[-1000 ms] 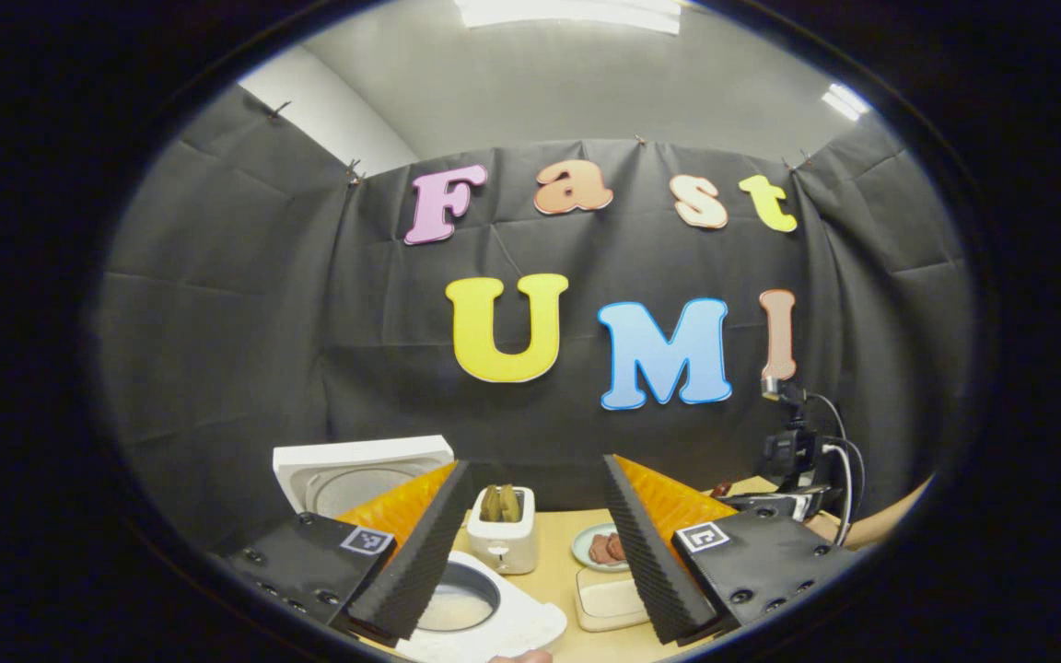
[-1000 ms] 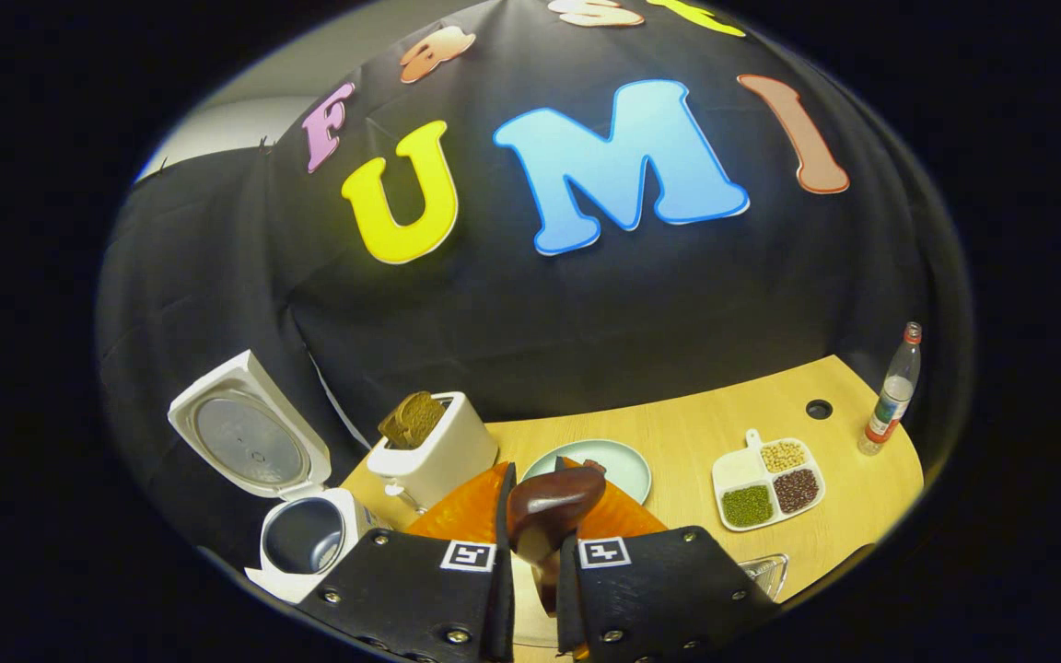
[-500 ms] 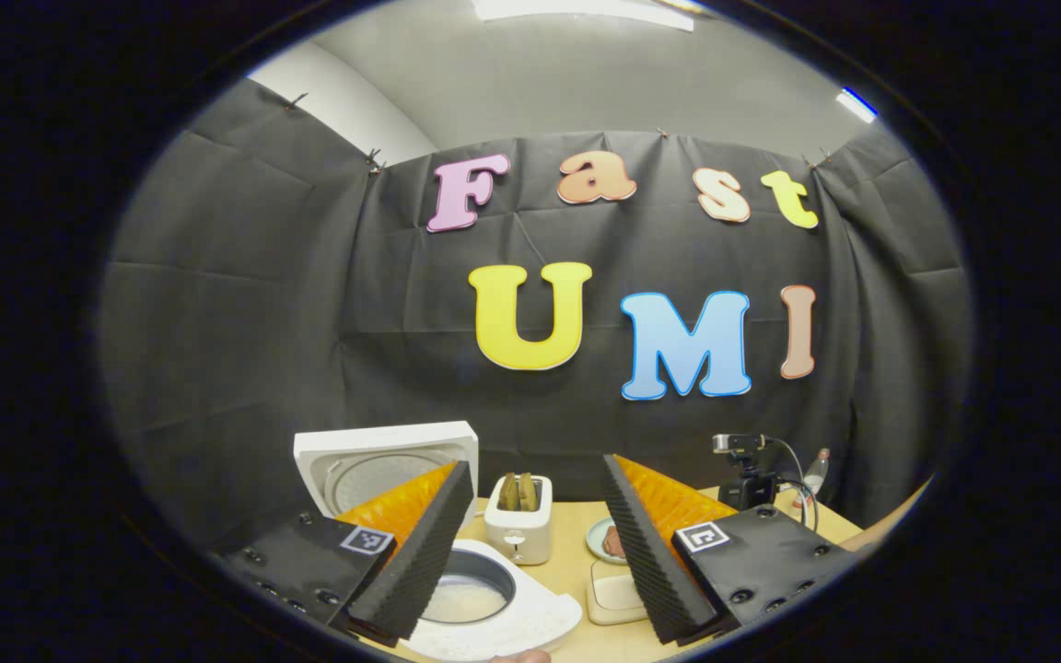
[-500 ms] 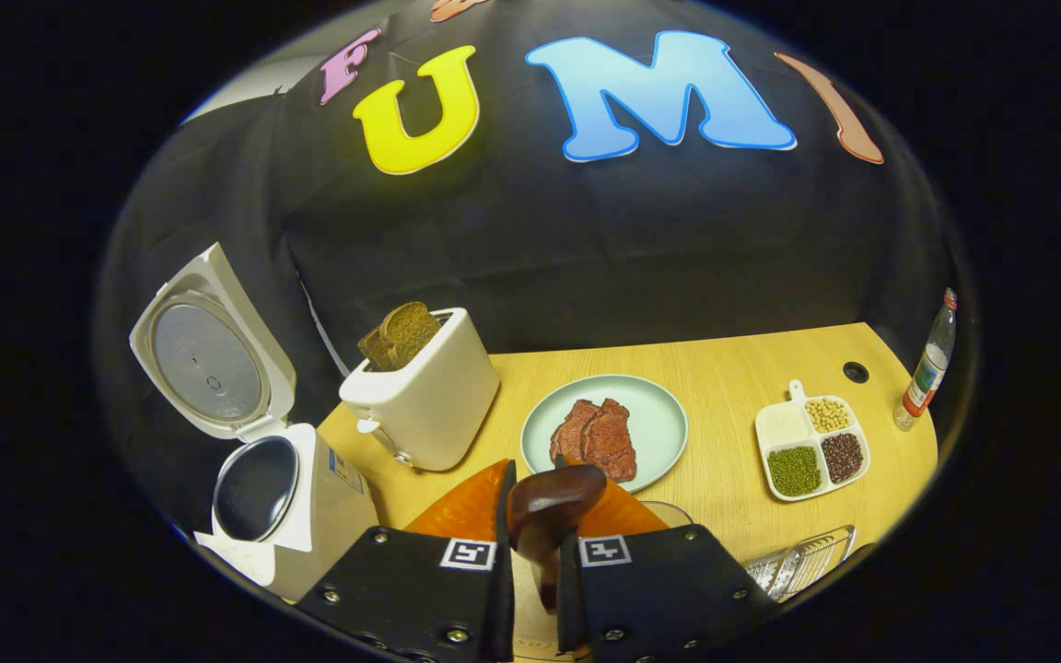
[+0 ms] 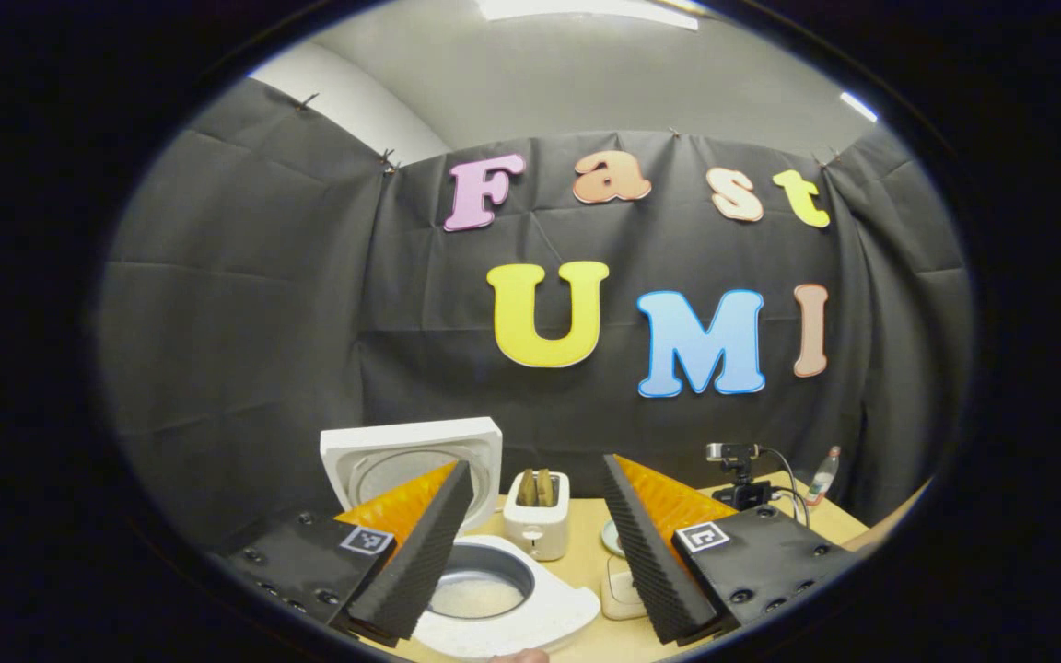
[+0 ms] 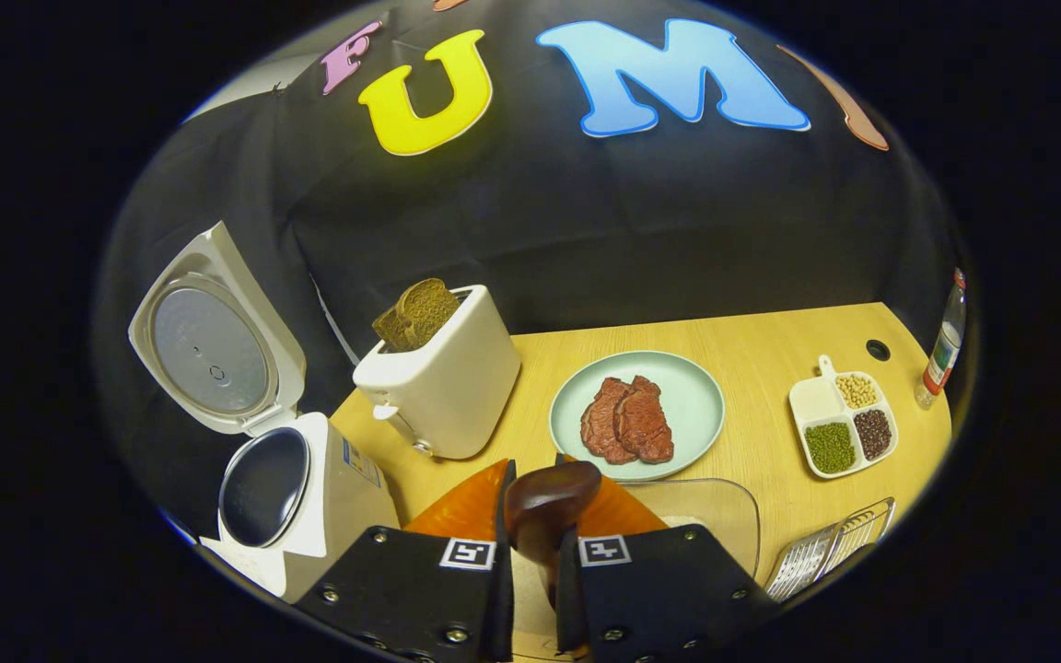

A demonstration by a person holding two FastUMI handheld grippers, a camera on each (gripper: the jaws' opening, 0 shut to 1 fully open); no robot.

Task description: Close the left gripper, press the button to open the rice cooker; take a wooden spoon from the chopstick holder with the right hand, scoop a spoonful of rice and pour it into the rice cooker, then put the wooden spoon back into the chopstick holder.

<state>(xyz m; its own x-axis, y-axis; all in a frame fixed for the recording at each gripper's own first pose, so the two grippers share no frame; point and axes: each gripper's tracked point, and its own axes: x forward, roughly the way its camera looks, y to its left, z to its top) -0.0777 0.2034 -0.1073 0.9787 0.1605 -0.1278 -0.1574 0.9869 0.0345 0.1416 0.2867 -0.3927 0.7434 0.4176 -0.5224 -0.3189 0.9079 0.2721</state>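
Observation:
My right gripper (image 6: 533, 477) is shut on the dark wooden spoon (image 6: 553, 488), whose bowl sticks out past the fingertips; no rice shows on it. It hovers over a clear container (image 6: 710, 516) on the table. The white rice cooker (image 6: 337, 493) stands at the left with its lid (image 6: 208, 343) raised. In the left gripper view the cooker's pot (image 5: 480, 589) holds white rice and its lid (image 5: 413, 453) is upright behind. My left gripper (image 5: 538, 468) is open above the cooker, with nothing between its fingers.
A white toaster (image 6: 443, 382) with bread stands right of the cooker. Beyond it lie a green plate (image 6: 696, 405) with meat, a divided dish (image 6: 844, 425) of beans, a bottle (image 6: 945, 343) and a wire rack (image 6: 833, 545). A black camera rig (image 5: 738, 471) sits at the right.
The right gripper has dropped lower with the spoon; the plate, the clear container and the rack show more fully. The left gripper view has swung a little left; the cooker sits more to the centre.

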